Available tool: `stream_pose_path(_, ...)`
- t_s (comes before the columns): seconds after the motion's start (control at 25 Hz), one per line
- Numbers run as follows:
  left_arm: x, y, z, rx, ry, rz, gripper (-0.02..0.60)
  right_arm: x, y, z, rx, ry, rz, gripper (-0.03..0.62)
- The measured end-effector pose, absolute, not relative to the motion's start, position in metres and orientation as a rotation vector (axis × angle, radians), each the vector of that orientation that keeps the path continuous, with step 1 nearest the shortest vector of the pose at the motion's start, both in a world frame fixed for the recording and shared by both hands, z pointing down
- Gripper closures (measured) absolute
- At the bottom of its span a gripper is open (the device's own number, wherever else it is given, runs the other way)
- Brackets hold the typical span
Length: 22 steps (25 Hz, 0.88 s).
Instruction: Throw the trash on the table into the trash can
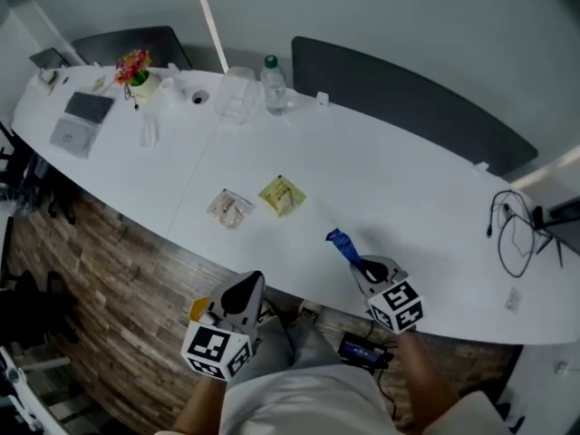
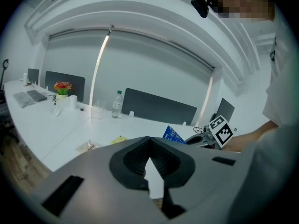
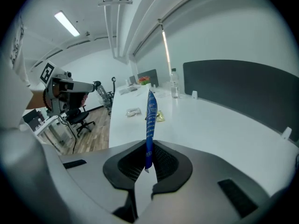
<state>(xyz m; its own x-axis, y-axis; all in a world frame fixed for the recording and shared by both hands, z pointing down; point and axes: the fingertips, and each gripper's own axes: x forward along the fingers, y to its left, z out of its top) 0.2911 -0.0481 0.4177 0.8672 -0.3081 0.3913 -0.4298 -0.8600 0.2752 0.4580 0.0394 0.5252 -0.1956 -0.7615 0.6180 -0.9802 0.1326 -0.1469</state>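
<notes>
As right claw (image 1: 362, 268) grips blue wrapper (image 1: 343, 243), left claw (image 1: 246, 286) low, shut

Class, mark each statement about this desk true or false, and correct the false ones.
1. The right gripper is shut on a thin blue plastic wrapper. True.
2. The crumpled yellow wrapper sits in the left gripper. False: it lies on the white table; that gripper is empty.
3. The clear plastic water bottle stands upright. True.
4. No trash remains on the table. False: the yellow wrapper and a clear crinkled wrapper lie there.
</notes>
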Motion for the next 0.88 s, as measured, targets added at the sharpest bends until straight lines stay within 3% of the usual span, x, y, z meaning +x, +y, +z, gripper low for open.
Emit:
stream_pose_path(0.24, 0.207, -0.062, 0.399, 2.625, -0.820, 0.387, 0.580, 0.377, -0.004, 0.513, 1.435, -2.175, 0.651, 0.551)
stream_pose_path(0.88, -0.104, -0.019, 0.398, 2.337, -1.397, 0.247, 0.580, 0.083, -0.060, 0.488, 0.917, -2.453, 0.492, 0.551)
